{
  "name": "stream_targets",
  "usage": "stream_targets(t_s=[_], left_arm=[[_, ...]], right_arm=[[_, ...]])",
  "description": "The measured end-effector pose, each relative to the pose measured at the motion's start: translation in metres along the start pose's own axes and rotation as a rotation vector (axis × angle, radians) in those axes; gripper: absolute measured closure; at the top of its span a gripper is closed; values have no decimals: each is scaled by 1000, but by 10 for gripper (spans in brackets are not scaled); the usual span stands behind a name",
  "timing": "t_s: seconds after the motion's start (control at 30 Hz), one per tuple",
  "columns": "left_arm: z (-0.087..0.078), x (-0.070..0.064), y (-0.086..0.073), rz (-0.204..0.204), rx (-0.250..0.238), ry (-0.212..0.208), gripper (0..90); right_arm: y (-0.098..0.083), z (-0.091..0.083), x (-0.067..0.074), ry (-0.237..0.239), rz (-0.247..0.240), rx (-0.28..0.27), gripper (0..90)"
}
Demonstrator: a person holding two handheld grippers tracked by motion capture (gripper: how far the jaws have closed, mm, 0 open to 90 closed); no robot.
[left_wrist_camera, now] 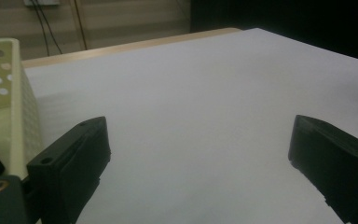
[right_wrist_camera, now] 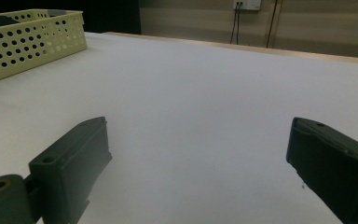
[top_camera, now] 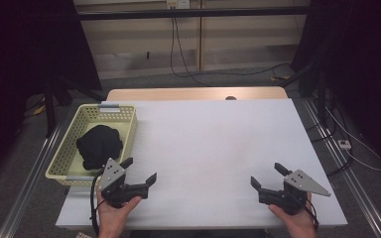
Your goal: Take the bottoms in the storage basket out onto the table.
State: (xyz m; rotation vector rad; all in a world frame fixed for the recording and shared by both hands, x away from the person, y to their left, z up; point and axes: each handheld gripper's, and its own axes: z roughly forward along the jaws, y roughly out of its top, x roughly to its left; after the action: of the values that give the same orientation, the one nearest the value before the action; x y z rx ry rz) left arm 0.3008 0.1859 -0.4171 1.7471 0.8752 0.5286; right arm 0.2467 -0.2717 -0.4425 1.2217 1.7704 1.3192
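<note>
At the left edge of the white desk (top_camera: 213, 148), a black bundle of cloth (top_camera: 99, 145) lies inside a pale yellow perforated basket (top_camera: 124, 130), with the left tool (top_camera: 140, 171) just beside the basket's near corner, jaws wide and empty, and the right tool (top_camera: 267, 175) well apart, equally wide and empty.

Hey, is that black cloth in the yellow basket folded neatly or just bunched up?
Bunched up. In the high view the black cloth sits as a rounded, lumpy heap inside the yellow basket, with no flat layers or straight edges.
</note>
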Motion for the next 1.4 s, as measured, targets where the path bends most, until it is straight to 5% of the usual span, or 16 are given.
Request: stream_targets(t_s=[0.27,0.8,1.07,1.4], left_arm=[[1,2,0,-19,29,-25,57],[-1,4,11,21,14,-1,59],[-3,8,13,-1,35,-20,50],[-9,19,24,0,35,3,48]], right_arm=[[0,-1,1,7,4,-5,58],[-1,-1,-1,9,15,3,56],[0,0,-1,8,16,3,56],[0,0,-2,9,22,2,56]])
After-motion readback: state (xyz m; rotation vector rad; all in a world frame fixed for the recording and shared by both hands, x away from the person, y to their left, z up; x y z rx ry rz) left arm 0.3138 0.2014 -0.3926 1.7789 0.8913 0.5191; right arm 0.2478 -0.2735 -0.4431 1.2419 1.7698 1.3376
